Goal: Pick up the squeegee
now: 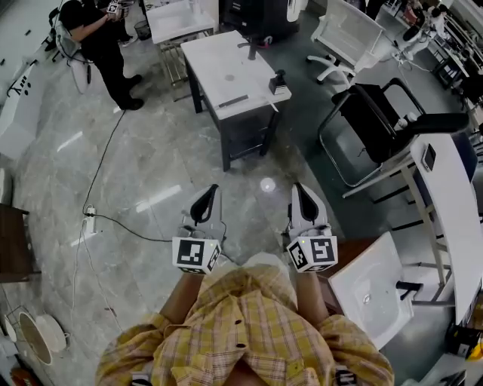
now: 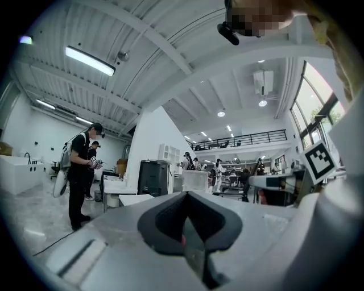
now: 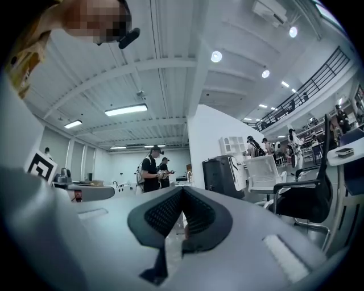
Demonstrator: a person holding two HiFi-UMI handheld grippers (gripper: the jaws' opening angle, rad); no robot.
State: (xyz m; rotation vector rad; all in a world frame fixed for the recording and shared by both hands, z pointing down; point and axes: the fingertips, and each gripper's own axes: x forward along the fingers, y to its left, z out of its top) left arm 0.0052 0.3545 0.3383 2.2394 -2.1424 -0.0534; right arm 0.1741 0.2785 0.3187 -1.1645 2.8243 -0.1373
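Note:
A white table (image 1: 219, 64) stands ahead across the grey floor. On it, a black-handled tool (image 1: 278, 81) sits by the right edge and a dark flat bar (image 1: 232, 100) lies near the front. From here I cannot tell which one is the squeegee. My left gripper (image 1: 208, 193) and right gripper (image 1: 299, 190) are held close to my body, side by side, pointing level toward the table and well short of it. Both are shut with nothing between the jaws, as the left gripper view (image 2: 185, 199) and the right gripper view (image 3: 182, 196) show.
A person in black (image 1: 98, 38) stands at the far left beside another white table (image 1: 177, 19). A black chair (image 1: 385, 121) and a white chair (image 1: 347, 34) stand right of the table. A white basin (image 1: 370, 290) is at my right. A cable and power strip (image 1: 90, 220) lie on the floor.

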